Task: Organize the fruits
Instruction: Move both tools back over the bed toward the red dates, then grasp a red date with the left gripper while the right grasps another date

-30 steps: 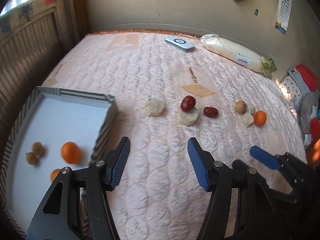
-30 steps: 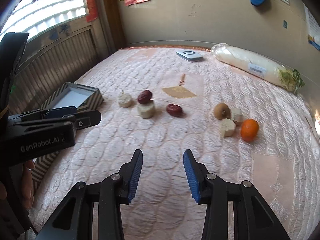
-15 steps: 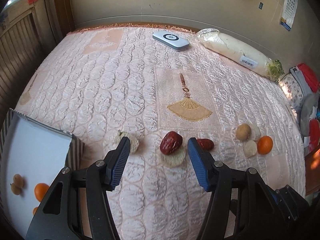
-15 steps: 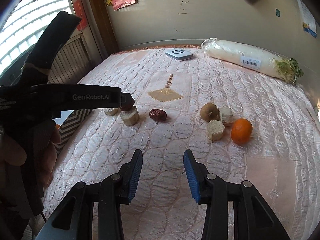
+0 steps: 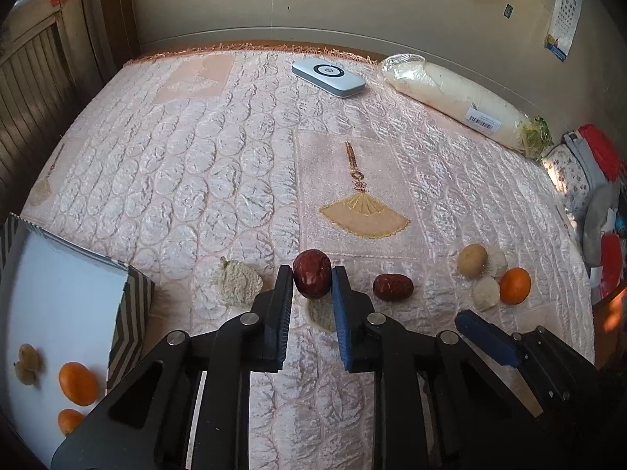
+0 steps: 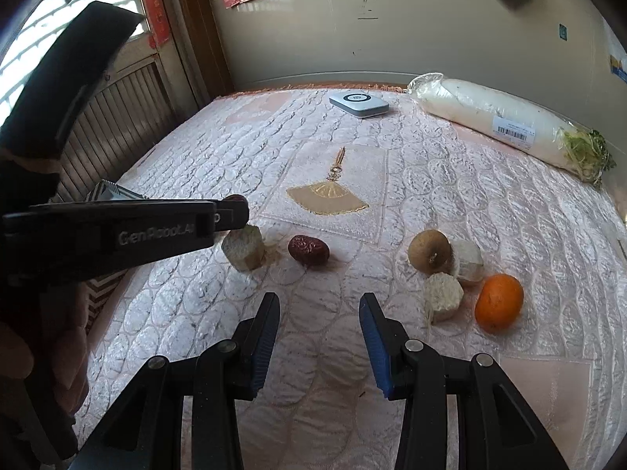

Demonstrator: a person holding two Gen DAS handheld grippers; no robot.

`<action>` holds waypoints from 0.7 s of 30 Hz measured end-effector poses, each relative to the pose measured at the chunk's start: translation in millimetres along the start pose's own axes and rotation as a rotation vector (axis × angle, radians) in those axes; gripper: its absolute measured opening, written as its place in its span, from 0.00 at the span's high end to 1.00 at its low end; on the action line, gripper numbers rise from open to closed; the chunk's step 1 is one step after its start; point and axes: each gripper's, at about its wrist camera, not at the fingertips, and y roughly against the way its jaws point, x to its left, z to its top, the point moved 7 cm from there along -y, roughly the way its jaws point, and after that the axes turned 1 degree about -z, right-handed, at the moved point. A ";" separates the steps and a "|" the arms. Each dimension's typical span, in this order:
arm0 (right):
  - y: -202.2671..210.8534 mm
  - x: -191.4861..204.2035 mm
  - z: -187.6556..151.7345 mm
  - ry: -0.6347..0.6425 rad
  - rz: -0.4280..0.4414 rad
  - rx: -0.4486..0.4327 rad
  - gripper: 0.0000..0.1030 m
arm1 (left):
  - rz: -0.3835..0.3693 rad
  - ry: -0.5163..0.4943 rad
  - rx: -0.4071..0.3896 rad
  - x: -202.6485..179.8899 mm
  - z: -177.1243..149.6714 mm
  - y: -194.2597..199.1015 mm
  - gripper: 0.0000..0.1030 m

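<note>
My left gripper [image 5: 312, 274] is shut on a dark red date [image 5: 312, 279], its blue pads pressing both sides. The date hangs just over a pale chunk [image 5: 321, 313] on the pink quilt. A second date [image 5: 392, 287] lies to the right. Further right are a brown round fruit [image 5: 473, 260], pale chunks [image 5: 486, 299] and an orange [image 5: 515, 285]. The striped box [image 5: 129, 313] at lower left holds oranges [image 5: 77, 384] and small brown fruits [image 5: 27, 358]. My right gripper [image 6: 319, 301] stands open over bare quilt, short of the second date [image 6: 308, 250] and the orange [image 6: 499, 302].
A white flat device [image 5: 328, 77] and a wrapped white radish [image 5: 450, 98] lie at the quilt's far edge by the wall. Clothes [image 5: 595, 180] pile up beyond the right edge. Another pale chunk [image 5: 237, 282] sits beside the box. Wooden panelling runs along the left.
My left gripper moved from beside the box forward to the date and closed on it. My right gripper edged nearer to the fruits, its jaws unchanged.
</note>
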 end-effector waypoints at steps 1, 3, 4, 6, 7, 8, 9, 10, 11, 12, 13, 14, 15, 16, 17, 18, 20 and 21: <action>-2.9 0.4 2.6 0.000 0.000 -0.001 0.60 | 0.002 0.004 -0.004 1.7 -0.7 3.1 0.81; -8.8 1.6 7.3 0.013 -0.003 -0.001 0.60 | 0.004 0.007 -0.008 4.7 -3.7 8.5 0.81; -11.8 2.1 9.2 0.023 -0.007 0.001 0.60 | -0.001 0.010 -0.006 5.8 -5.3 10.2 0.81; -19.1 3.3 14.1 0.051 -0.014 0.006 0.60 | -0.015 0.022 0.000 9.0 -9.1 14.3 0.81; -22.7 5.2 16.8 0.066 -0.008 0.007 0.60 | -0.016 0.025 0.000 9.9 -10.2 16.0 0.81; -25.8 6.6 18.9 0.077 0.001 0.009 0.60 | -0.014 0.025 -0.003 10.9 -11.4 18.4 0.81; -29.4 8.3 20.7 0.089 0.007 0.011 0.60 | -0.011 0.024 -0.007 12.4 -13.1 21.3 0.81; -34.8 9.5 22.6 0.103 0.005 0.017 0.60 | -0.009 0.023 -0.007 12.8 -14.6 22.9 0.81; -40.0 9.1 23.8 0.111 -0.003 0.024 0.63 | -0.010 0.024 -0.007 14.0 -16.4 24.7 0.81; -44.5 8.9 23.8 0.118 -0.015 0.031 0.66 | -0.011 0.026 -0.008 15.7 -18.5 27.1 0.81; -44.9 8.4 25.8 0.128 -0.035 0.013 0.75 | -0.010 0.027 -0.009 17.2 -20.4 28.8 0.81; -45.1 7.2 26.2 0.118 -0.034 0.015 0.75 | -0.008 0.029 -0.010 19.1 -22.2 30.6 0.81; -44.0 6.2 25.7 0.101 -0.026 0.013 0.75 | -0.004 0.034 -0.012 21.2 -24.0 32.4 0.81; -41.5 5.2 24.7 0.086 -0.019 0.012 0.75 | -0.004 0.038 -0.014 22.4 -25.1 33.7 0.81; -38.0 4.6 23.3 0.081 -0.021 0.005 0.75 | -0.007 0.041 -0.018 24.0 -27.4 35.6 0.81; -33.7 3.8 21.4 0.076 -0.025 -0.001 0.75 | -0.009 0.044 -0.018 25.2 -29.5 36.7 0.81; -22.0 3.7 16.2 0.060 -0.028 -0.014 0.75 | -0.009 0.044 -0.020 27.1 -35.4 39.2 0.81; -16.7 4.3 14.0 0.056 -0.028 -0.021 0.75 | -0.005 0.041 -0.022 27.7 -39.0 40.8 0.81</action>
